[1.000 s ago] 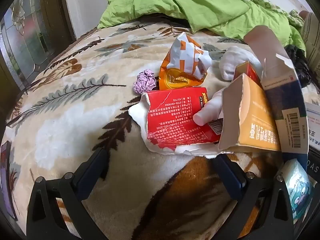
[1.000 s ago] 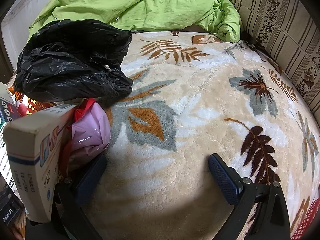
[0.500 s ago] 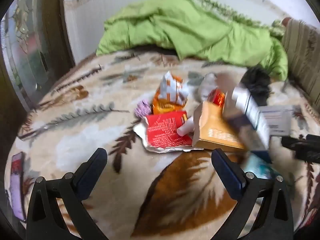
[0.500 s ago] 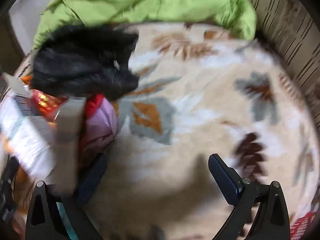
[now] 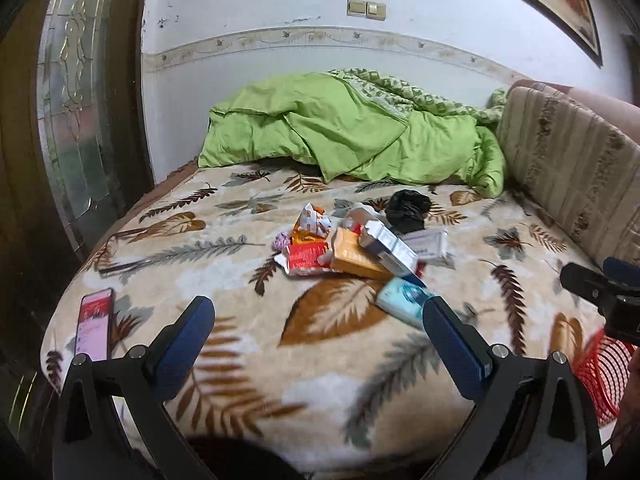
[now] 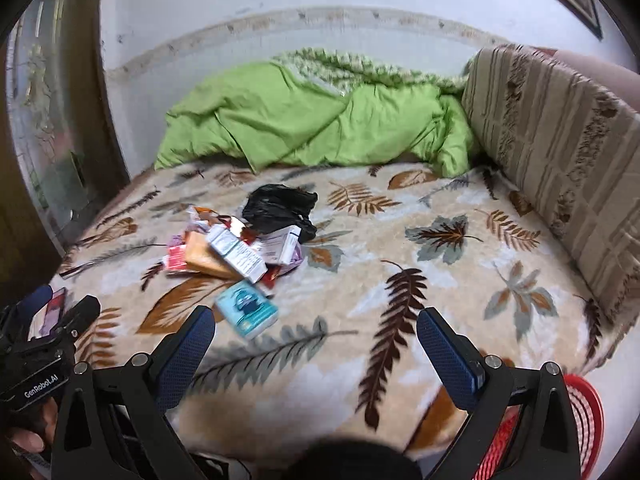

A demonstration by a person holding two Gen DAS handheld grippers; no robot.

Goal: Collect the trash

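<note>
A pile of trash lies mid-bed on the leaf-patterned blanket: an orange carton (image 5: 354, 258), a red packet (image 5: 305, 257), a white-blue box (image 5: 388, 246), a crumpled orange-white wrapper (image 5: 312, 220), a purple paper ball (image 5: 281, 240), a black plastic bag (image 5: 407, 210) and a light-blue tissue pack (image 5: 402, 300). The pile also shows in the right wrist view, with the tissue pack (image 6: 246, 309) nearest and the black bag (image 6: 280, 209) behind. My left gripper (image 5: 318, 338) is open and empty, well short of the pile. My right gripper (image 6: 316, 346) is open and empty, to the right of the pile.
A red mesh basket (image 5: 606, 374) stands off the bed's near right corner and shows in the right wrist view (image 6: 580, 424). A phone (image 5: 94, 330) lies at the bed's near left. A green duvet (image 5: 348, 140) is heaped at the back. A striped cushion (image 6: 560, 152) lines the right side.
Both grippers have pulled far back and up from the pile, from close-up to a view of the whole bed. Both stayed open and empty.
</note>
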